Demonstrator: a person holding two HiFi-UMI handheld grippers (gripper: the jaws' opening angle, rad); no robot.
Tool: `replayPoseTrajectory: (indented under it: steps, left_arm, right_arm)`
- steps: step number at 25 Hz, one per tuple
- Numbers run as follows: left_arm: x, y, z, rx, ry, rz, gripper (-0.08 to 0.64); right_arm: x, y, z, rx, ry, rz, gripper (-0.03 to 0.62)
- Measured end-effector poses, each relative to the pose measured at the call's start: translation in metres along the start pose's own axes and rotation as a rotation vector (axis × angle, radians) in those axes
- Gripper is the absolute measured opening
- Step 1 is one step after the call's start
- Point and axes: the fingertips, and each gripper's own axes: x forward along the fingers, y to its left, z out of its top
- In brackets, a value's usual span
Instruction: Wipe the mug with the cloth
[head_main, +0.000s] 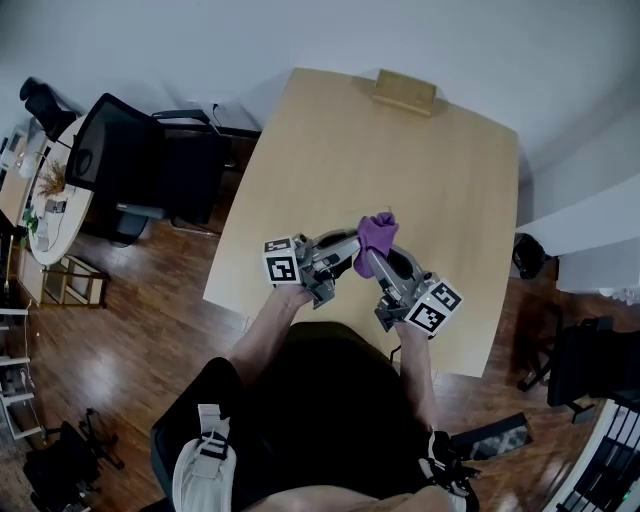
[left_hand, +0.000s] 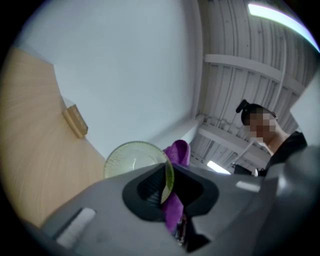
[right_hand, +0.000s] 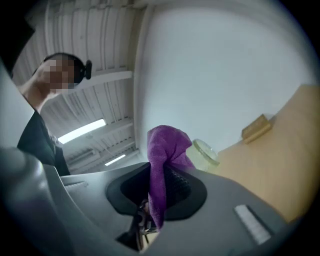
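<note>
Left gripper (left_hand: 167, 189) clamps the mug (left_hand: 131, 159); right gripper (right_hand: 159, 189) pinches the cloth (right_hand: 165, 146) beside it.

Tabletop (head_main: 400, 170) open ahead; wooden block (head_main: 405, 91) at far edge; office chairs (head_main: 150, 160) crowd left side.

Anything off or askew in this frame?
Nothing stands out: the left gripper pinches the green glass mug by its wall, the right gripper holds the purple cloth beside it, above the table. No spill visible.
</note>
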Motion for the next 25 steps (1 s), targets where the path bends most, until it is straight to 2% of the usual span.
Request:
replayPoseTrajectory:
  steps: [2,4,6,8,11,15,18,20,21,23,25]
  left_arm:
    - [-0.003,0.001,-0.004,0.089,0.067,0.031,0.047]
    - [-0.008,0.007,-0.011,0.177,0.143,0.085,0.041]
    - [-0.015,0.013,-0.016,0.228,0.19,0.116,0.041]
    - [-0.016,0.016,-0.026,0.273,0.222,0.111,0.041]
    - [-0.007,0.015,-0.05,0.357,0.289,0.064,0.04]
    - [-0.001,0.02,-0.082,0.507,0.45,0.076,0.044]
    - [-0.006,0.033,-0.099,0.62,0.562,0.11,0.049]
    - [-0.01,0.039,-0.1,0.654,0.566,0.131,0.047]
    - [-0.012,0.041,-0.097,0.657,0.546,0.143,0.041]
    - [-0.016,0.044,-0.09,0.661,0.512,0.169,0.041]
    - [-0.02,0.046,-0.085,0.674,0.497,0.185,0.041]
  right_arm:
    - [-0.007,-0.002,0.001,0.035,0.014,0.015,0.06]
    - [-0.022,-0.009,0.023,-0.002,-0.025,-0.044,0.06]
    - [-0.037,-0.018,0.053,-0.051,-0.092,-0.128,0.06]
    - [-0.046,-0.03,0.07,-0.108,-0.095,-0.215,0.06]
    - [-0.041,-0.045,0.055,-0.127,0.003,-0.28,0.061]
    - [-0.017,-0.042,0.009,-0.04,0.137,-0.277,0.061]
    - [0.004,-0.02,-0.02,-0.016,0.22,-0.198,0.06]
    - [0.014,-0.002,-0.034,-0.03,0.272,-0.125,0.061]
    - [0.015,0.004,-0.034,-0.015,0.265,-0.089,0.061]
    - [0.007,0.004,-0.015,0.042,0.173,-0.068,0.061]
    - [-0.017,-0.021,0.017,0.065,0.043,-0.164,0.061]
